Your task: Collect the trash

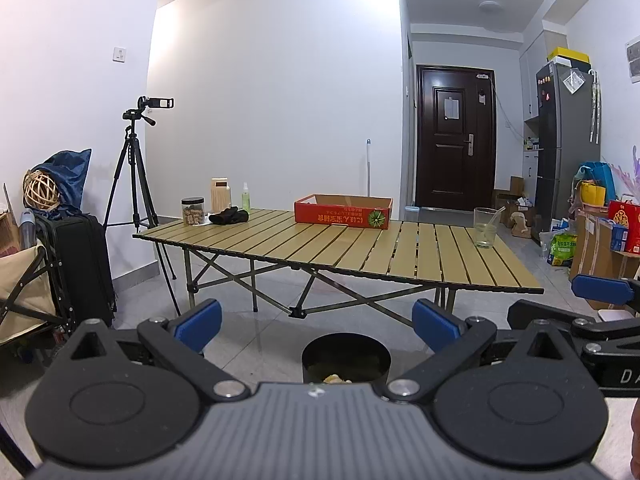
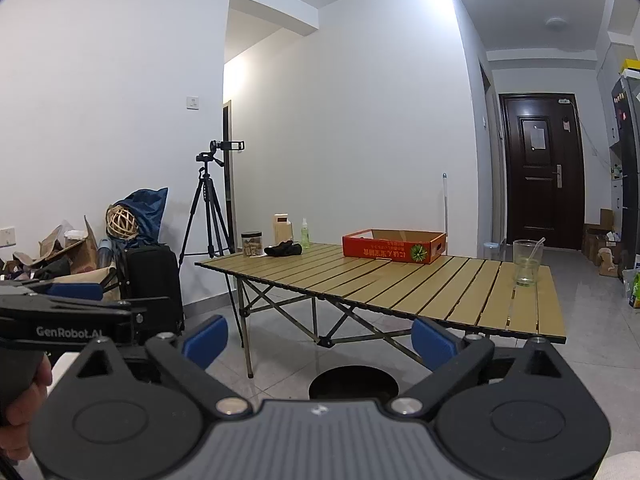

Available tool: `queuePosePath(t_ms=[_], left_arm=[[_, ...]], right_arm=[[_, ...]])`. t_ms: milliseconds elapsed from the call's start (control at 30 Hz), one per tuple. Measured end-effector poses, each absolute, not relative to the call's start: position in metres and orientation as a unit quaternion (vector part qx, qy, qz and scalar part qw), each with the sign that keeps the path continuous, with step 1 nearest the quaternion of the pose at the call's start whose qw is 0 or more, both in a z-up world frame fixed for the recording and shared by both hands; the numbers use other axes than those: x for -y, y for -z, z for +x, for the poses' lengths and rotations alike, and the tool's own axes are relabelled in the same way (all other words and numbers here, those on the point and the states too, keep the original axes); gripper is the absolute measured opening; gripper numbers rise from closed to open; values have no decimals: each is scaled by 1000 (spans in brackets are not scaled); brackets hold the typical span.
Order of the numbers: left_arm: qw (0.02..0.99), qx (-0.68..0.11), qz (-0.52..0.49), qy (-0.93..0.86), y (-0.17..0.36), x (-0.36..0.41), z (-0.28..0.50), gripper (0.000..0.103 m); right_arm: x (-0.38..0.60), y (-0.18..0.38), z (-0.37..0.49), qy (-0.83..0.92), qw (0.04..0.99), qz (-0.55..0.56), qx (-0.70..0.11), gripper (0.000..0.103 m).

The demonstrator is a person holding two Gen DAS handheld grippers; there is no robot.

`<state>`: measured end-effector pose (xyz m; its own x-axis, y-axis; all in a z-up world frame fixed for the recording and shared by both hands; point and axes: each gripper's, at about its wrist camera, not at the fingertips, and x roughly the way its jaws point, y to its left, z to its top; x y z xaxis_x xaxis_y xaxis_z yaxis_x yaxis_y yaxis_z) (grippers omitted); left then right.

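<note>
Hovering side by side above the grey tiled floor (image 1: 520,276), both hand-held grippers pointed toward the folding slatted wooden table (image 1: 340,248); the left gripper (image 1: 318,322) had its blue-padded jaws spread wide with nothing between them; the right gripper (image 2: 320,338) likewise stood wide apart and empty; directly below and between each pair of fingers sat the round black trash bin (image 1: 346,362) on the floor, near the table's front edge, with some pale scraps (image 1: 336,379) visible inside it from the left view; on the table stood a red cardboard box (image 1: 342,212), a clear glass cup with a straw (image 1: 485,227), a dark cloth (image 1: 229,216), a green spray bottle (image 1: 245,197) and a lidded jar (image 1: 193,211); a hand (image 2: 24,400) gripped the left handle.
</note>
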<state>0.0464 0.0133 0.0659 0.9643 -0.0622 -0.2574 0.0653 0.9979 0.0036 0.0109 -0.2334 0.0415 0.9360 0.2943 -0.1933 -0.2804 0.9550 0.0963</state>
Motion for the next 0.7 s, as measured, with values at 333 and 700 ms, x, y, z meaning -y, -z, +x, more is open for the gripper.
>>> queuePosePath(t_ms=[333, 700], left_arm=[[991, -131, 5, 31, -66, -14, 47, 103], [991, -129, 6, 29, -66, -14, 47, 103]], right_arm=[[234, -42, 11, -146, 983, 34, -102, 99], [232, -44, 7, -135, 987, 30, -84, 103]])
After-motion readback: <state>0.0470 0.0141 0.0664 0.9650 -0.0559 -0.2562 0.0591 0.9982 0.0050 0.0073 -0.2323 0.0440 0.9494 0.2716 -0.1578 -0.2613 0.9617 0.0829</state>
